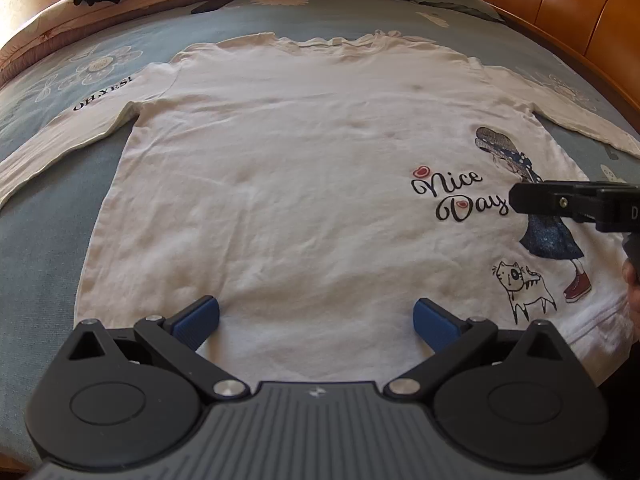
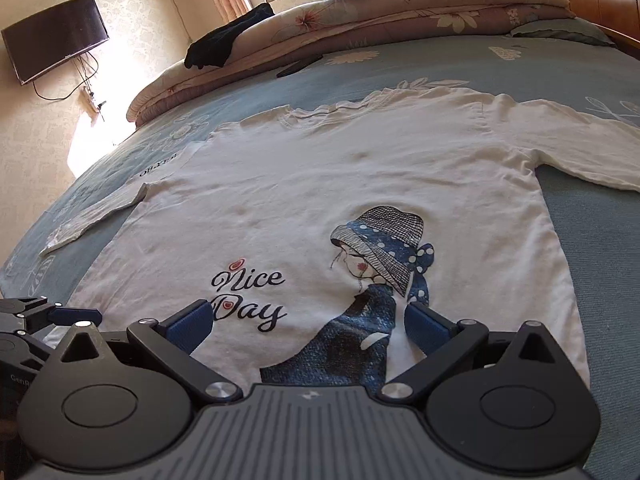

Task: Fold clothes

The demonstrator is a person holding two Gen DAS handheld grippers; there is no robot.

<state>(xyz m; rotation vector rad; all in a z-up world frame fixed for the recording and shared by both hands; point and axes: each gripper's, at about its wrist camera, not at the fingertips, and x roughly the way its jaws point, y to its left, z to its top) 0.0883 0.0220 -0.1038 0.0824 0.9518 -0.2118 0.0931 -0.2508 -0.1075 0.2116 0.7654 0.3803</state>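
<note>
A white long-sleeved shirt [image 1: 280, 184] [image 2: 312, 192] lies flat and face up on the bed, sleeves spread to both sides, collar at the far end. It bears a "Nice Day" print, a girl in a hat and a cat near its right hem. My left gripper [image 1: 316, 320] hovers open over the near hem, left of the print, with nothing between its blue pads. My right gripper [image 2: 308, 326] is open above the girl print at the hem. In the left wrist view the right gripper's body [image 1: 576, 204] juts in from the right edge.
The bed has a blue-grey floral sheet [image 1: 48, 208]. Folded quilts [image 2: 360, 20] and pillows are stacked at the far end, with a dark garment [image 2: 228, 42] draped on them. A wooden headboard [image 1: 580, 12] runs along the right. A wall-mounted television [image 2: 56, 36] hangs at left.
</note>
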